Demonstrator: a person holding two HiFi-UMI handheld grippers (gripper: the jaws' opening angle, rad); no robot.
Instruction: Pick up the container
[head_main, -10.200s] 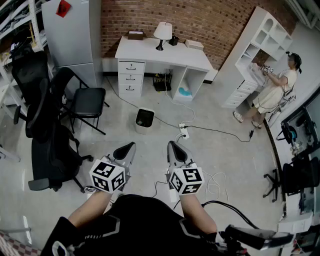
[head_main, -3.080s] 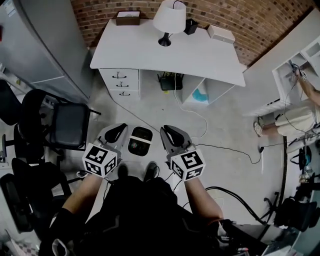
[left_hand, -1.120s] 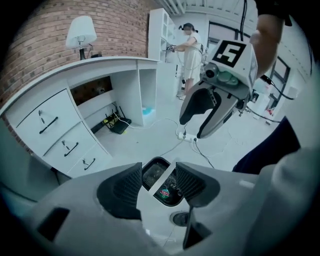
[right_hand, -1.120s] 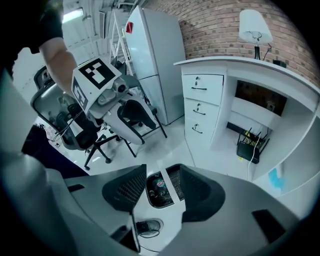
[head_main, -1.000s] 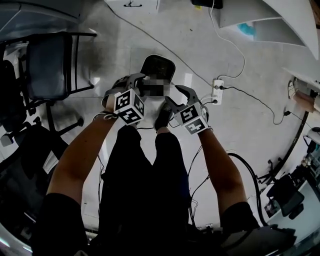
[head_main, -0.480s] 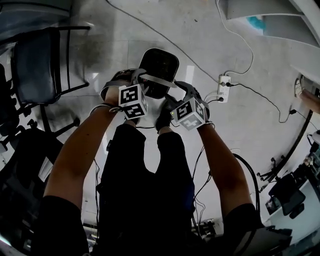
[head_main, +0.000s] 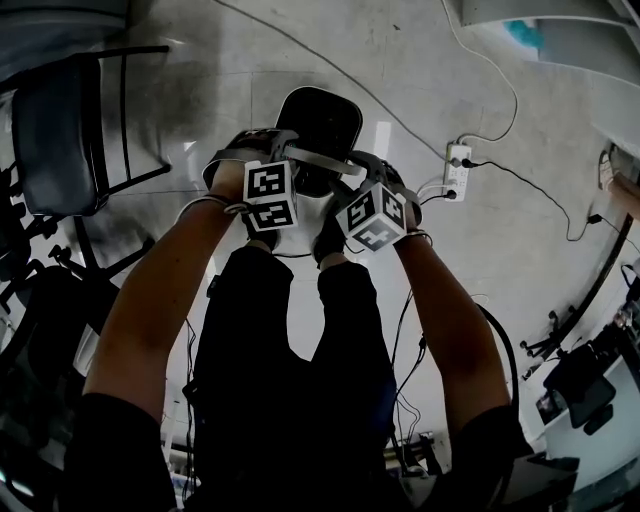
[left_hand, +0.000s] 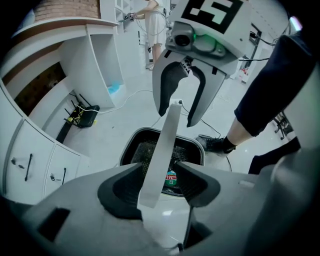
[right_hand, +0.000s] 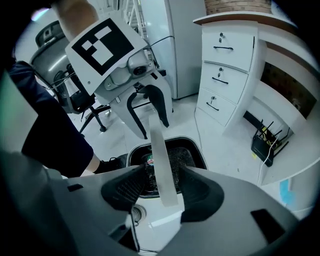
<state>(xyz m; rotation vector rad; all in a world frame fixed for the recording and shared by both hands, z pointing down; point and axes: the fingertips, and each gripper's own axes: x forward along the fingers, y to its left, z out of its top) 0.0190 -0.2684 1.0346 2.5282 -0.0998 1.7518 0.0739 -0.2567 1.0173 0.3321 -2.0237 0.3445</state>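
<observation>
My left gripper (left_hand: 162, 181) had its jaws apart, with one end of a flat grey strip (left_hand: 161, 150) standing in the gap. The strip lay near one pad, with clear space on the other side, so nothing was clamped. My right gripper (right_hand: 160, 187) was spread wide as well, and the strip's other end (right_hand: 162, 165) stood loose between its pads.

In the head view the two grippers (head_main: 283, 150) (head_main: 355, 168) faced each other, with the strip (head_main: 322, 160) spanning between them. I could not tell whether the strip was the container's handle.

Directly below sat the container (head_main: 300, 97), a black bin with a pale rim (left_hand: 131, 140) and mesh walls. It stood upright on the light floor, just ahead of the operator's shoes (left_hand: 216, 145). Something with a red and green label (left_hand: 171, 178) lay inside.

Farther out were a power strip (head_main: 458, 165) to the right, a dark chair (head_main: 60, 120) to the left, and a white desk with drawers (right_hand: 225, 65).
</observation>
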